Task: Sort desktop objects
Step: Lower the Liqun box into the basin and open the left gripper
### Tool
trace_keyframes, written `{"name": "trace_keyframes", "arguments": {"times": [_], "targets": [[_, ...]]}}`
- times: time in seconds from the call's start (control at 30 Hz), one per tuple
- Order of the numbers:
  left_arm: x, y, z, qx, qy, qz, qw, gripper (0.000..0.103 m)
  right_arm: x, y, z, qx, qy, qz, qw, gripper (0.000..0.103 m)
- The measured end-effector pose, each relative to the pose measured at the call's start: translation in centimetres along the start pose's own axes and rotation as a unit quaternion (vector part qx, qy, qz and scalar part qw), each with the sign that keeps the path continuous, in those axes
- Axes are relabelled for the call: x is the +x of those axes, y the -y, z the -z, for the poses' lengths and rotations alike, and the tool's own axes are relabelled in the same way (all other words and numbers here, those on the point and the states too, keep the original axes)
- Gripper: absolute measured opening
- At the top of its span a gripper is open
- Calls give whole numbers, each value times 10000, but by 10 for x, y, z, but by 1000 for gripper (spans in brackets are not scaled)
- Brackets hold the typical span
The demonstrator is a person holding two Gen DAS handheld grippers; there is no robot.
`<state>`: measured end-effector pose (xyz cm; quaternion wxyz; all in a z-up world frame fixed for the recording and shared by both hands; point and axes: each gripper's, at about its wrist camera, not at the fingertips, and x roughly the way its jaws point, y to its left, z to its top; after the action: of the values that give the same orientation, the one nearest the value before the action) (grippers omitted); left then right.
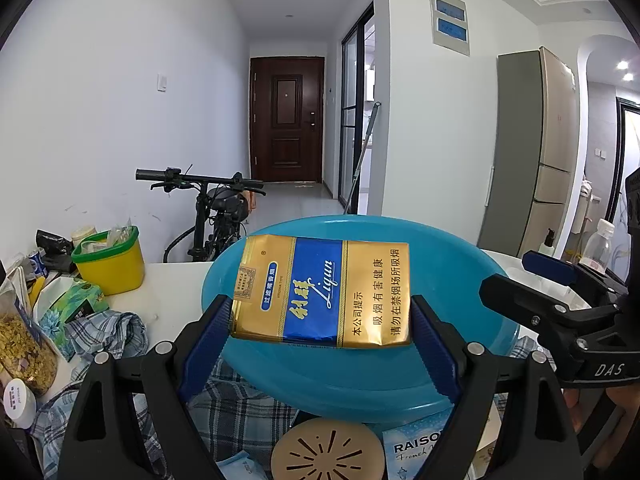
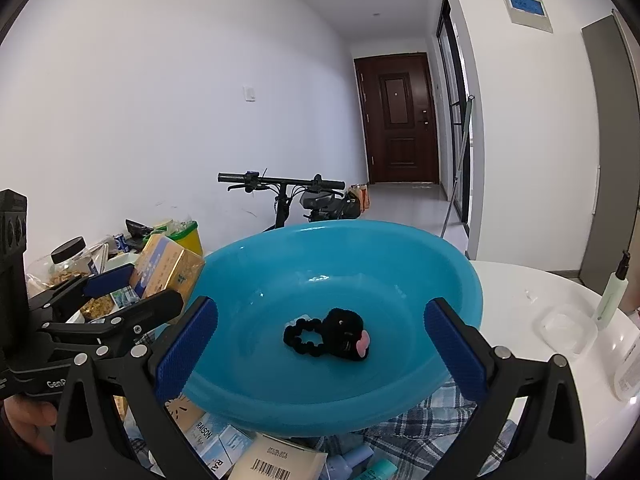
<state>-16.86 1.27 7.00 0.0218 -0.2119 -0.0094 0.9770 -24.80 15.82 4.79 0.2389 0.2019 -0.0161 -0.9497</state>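
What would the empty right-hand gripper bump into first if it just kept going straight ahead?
Probably the blue basin: the right gripper points slightly downward into it, open, roughly toward the black hair tie. Depth is uncertain.

We read "Liqun" on the gold-and-blue cigarette pack [image 1: 320,292], "RAISON" on a pale blue box [image 1: 416,450], and "DAS" on the right tongs' [image 1: 532,276] black body.

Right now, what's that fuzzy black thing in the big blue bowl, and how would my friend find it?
Find the big blue bowl on the white table. Lying alone on its bottom is a black hair scrunchie. It is the only thing inside, a frilly ring with a fluffy black ball and a small pink patch on one side.
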Motion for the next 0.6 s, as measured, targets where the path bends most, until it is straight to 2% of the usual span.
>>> {"name": "trace_keyframes", "arguments": {"times": [0.4, 0.43, 0.5, 0.6], "targets": [[1, 0, -1, -21, 23, -6, 10000, 89, -1, 2, 5, 34, -56, -54, 10000, 103], [1, 0, -1, -19, 27, -14, 10000, 90, -2, 1, 4, 20, -47, -60, 10000, 103], [2, 0, -2, 11, 10, -91, 10000, 101, -4, 0, 4, -9, 8, -66, 10000, 103], [5, 2, -1, 98, -79, -301, 9995, 103, -2, 1, 5, 6, -32, -42, 10000, 103]]}}
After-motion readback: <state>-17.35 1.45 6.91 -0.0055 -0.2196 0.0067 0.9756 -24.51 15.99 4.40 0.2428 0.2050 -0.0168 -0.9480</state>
